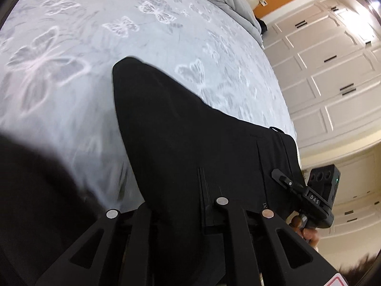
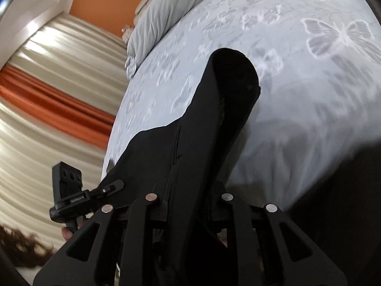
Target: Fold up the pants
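Black pants (image 1: 178, 131) hang over a pale bedspread printed with butterflies (image 1: 71, 47). In the left wrist view my left gripper (image 1: 181, 205) is shut on the pants, and the cloth runs forward from between its fingers to a rounded fold. At the right of that view my right gripper (image 1: 278, 175) pinches the waistband edge. In the right wrist view my right gripper (image 2: 188, 197) is shut on the pants (image 2: 214, 119). The cloth rises ahead of it as a long doubled strip above the bedspread (image 2: 309, 95). My left gripper (image 2: 116, 184) grips the pants' left edge there.
White panelled wardrobe doors (image 1: 333, 83) stand beyond the bed's right side. Cream and orange curtains (image 2: 47, 95) hang on the other side. A grey duvet (image 2: 166, 12) lies bunched at the head of the bed. A person's dark clothing (image 1: 35, 190) fills the near corner.
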`<state>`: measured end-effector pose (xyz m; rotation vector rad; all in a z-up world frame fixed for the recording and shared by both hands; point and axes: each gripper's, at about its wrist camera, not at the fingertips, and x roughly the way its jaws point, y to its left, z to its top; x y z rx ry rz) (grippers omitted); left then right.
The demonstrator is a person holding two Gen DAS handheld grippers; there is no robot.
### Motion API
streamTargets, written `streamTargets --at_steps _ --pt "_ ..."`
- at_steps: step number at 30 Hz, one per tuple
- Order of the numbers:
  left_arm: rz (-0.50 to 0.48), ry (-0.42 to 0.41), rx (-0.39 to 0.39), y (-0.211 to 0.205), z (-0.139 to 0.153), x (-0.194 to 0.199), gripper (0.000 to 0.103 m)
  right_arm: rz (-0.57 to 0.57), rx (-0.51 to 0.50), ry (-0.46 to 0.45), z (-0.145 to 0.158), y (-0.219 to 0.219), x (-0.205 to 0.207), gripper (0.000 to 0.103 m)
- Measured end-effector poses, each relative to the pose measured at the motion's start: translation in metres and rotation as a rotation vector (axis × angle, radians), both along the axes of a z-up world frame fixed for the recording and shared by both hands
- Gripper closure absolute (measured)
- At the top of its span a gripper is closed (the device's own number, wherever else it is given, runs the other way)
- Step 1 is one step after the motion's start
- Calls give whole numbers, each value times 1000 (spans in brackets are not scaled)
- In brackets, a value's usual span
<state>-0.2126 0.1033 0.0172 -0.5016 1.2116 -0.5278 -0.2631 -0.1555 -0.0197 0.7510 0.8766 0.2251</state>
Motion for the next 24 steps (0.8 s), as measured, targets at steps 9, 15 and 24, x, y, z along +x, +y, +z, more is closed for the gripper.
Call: streamTargets --at_steps 9,15,24 --pt "-90 -215 19 -6 118 -10 95 91 -99 -204 117 25 7 86" --pt "-122 -598 19 -15 238 24 94 92 -230 -559 237 9 48 85" --pt "-22 -946 0 -39 306 151 93 20 -186 -784 294 -65 209 80"
